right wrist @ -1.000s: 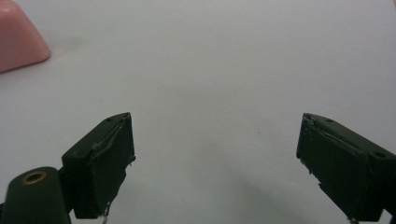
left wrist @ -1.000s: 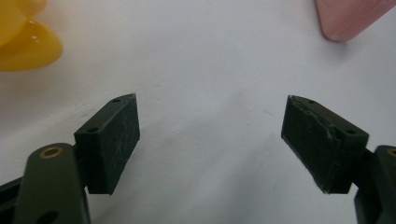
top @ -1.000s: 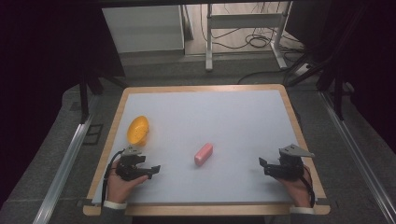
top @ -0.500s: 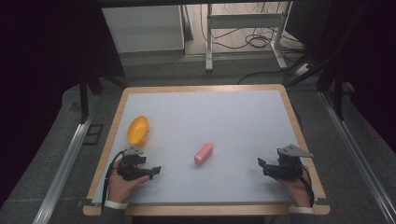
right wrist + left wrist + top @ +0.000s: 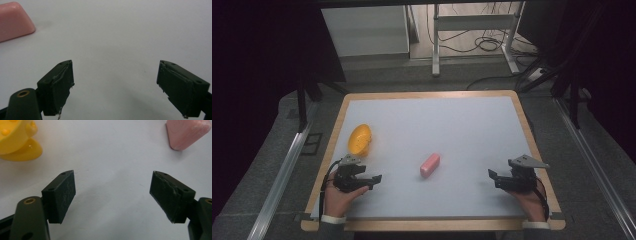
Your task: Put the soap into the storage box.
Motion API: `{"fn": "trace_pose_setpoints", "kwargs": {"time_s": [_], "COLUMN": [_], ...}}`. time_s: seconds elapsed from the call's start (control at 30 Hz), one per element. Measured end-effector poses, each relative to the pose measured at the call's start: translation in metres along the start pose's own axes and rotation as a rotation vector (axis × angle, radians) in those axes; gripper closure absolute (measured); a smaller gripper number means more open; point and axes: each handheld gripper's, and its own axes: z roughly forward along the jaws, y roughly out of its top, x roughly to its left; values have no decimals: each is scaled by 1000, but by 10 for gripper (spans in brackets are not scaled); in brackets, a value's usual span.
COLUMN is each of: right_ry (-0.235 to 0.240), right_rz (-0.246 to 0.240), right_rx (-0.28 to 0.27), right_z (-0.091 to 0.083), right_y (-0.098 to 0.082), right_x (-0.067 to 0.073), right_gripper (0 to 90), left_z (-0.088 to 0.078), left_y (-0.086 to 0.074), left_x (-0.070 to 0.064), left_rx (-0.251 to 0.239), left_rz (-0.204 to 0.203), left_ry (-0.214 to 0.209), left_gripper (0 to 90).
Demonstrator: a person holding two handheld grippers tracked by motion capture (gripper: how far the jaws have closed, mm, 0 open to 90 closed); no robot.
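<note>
The yellow bowl lies tipped on the table (contents unclear); both grippers, left and right, gape apart near the pink block.

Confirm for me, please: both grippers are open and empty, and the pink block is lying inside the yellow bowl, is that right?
Not quite. The pink block lies on the bare table, apart from the yellow bowl, as the high view shows. The rest holds: the left gripper and right gripper are both open and empty.
</note>
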Motion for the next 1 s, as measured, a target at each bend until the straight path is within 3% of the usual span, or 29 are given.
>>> {"fn": "trace_pose_setpoints", "kwargs": {"time_s": [0.3,0.37,1.0], "right_ry": [-16,-18,-28], "right_rz": [11,11,2], "right_rx": [-4,1,6], "right_z": [-5,-4,-5], "right_y": [0,-1,-2], "right_x": [-2,-3,-3], "right_gripper": [142,142,142], "left_z": [-6,-7,0], "left_y": [11,17,44], "left_x": [-7,-9,-22], "left_rx": [-30,-15,41], "left_rz": [2,25,63], "left_ry": [-39,-40,-38], "left_gripper": [266,265,278]}}
